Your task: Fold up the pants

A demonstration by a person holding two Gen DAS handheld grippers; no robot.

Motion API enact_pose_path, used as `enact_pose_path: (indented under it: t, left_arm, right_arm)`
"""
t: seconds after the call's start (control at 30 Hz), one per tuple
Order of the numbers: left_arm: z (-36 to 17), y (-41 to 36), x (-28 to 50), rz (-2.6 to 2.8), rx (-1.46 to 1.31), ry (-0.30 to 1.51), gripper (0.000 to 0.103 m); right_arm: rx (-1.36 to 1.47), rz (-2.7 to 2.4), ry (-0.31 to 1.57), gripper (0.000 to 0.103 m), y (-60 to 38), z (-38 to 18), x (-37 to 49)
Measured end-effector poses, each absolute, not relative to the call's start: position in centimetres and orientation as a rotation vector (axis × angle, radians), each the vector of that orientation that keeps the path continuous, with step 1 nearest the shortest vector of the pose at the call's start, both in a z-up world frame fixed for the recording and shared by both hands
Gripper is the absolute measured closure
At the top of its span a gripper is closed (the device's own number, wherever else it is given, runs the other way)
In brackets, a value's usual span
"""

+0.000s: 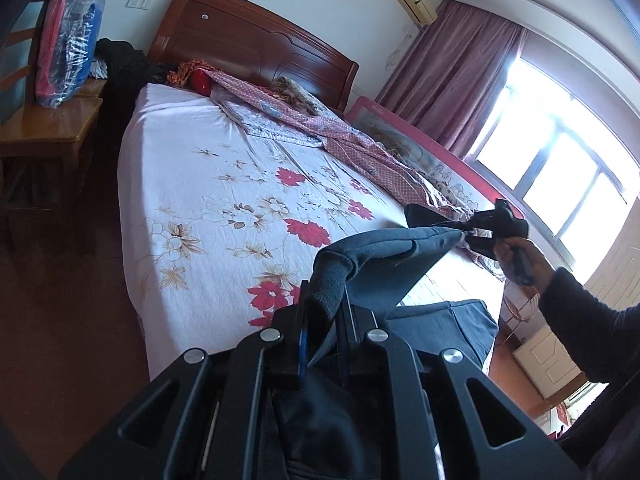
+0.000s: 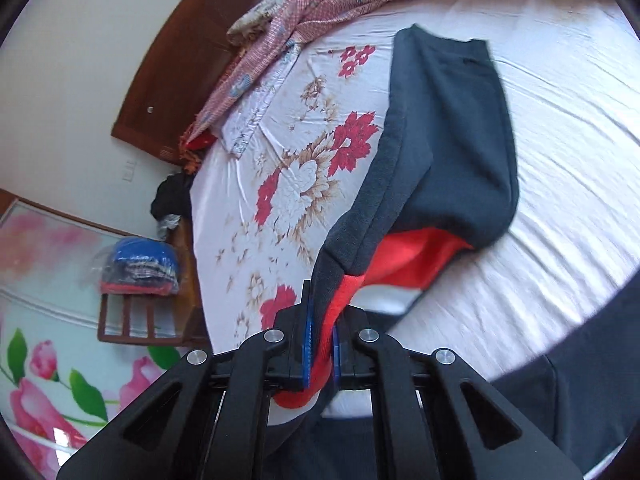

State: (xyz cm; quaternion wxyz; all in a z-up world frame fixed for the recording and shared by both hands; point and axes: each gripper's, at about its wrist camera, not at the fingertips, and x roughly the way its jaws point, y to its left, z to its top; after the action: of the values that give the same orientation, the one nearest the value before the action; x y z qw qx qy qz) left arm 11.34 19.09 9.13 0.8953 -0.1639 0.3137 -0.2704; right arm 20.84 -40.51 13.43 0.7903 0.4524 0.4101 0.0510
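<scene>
Both grippers are clamped down tight here! The left gripper (image 1: 324, 312) has its jaws closed on a ribbed edge of the dark navy fleece pants with the red lining (image 2: 452, 128), and the right gripper (image 2: 322, 344) is pinched shut on another edge, red lining bulging out between its blue pads (image 2: 307, 344). The pants hang stretched between the two, lifted above the white floral bedsheet (image 1: 208, 168), with the far end draped down onto it.

Now the danger: this fleece looks thick and slack, and a lopsided pull could let one edge slip from a pinch, I'd say, or twist the fold so the red lining shows. That draped end could drag and bunch against the bedsheet too.

Room to work? Plenty on the bedsheet's flowered middle. Toward the wooden headboard (image 1: 248, 44) end of the bedsheet lies a rumpled pink checked quilt (image 1: 360, 148), so keep short of that. On the near side the bedsheet drops off at the mattress edge, a spot to avoid.
</scene>
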Motion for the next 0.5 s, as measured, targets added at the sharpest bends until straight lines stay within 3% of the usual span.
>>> enact_pose_path:
  t: [0.27, 0.37, 0.5]
  left_arm:
    - [7.1, 18.8, 4.2, -0.52, -0.269, 0.748, 0.087]
    - [4.8, 17.9, 2.1, -0.496, -0.192, 0.816, 0.086]
    - [3.6, 17.7, 0.6, -0.48, -0.183, 0.845, 0.085]
  right_arm:
    - [1.045, 0.053, 0.961, 0.097, -40.2, 5.4, 3.9]
    - [1.112, 0.024, 0.993, 0.097, -39.8, 1.6, 1.1]
    - [1.103, 0.003, 0.989, 0.098, -39.4, 0.5, -0.1]
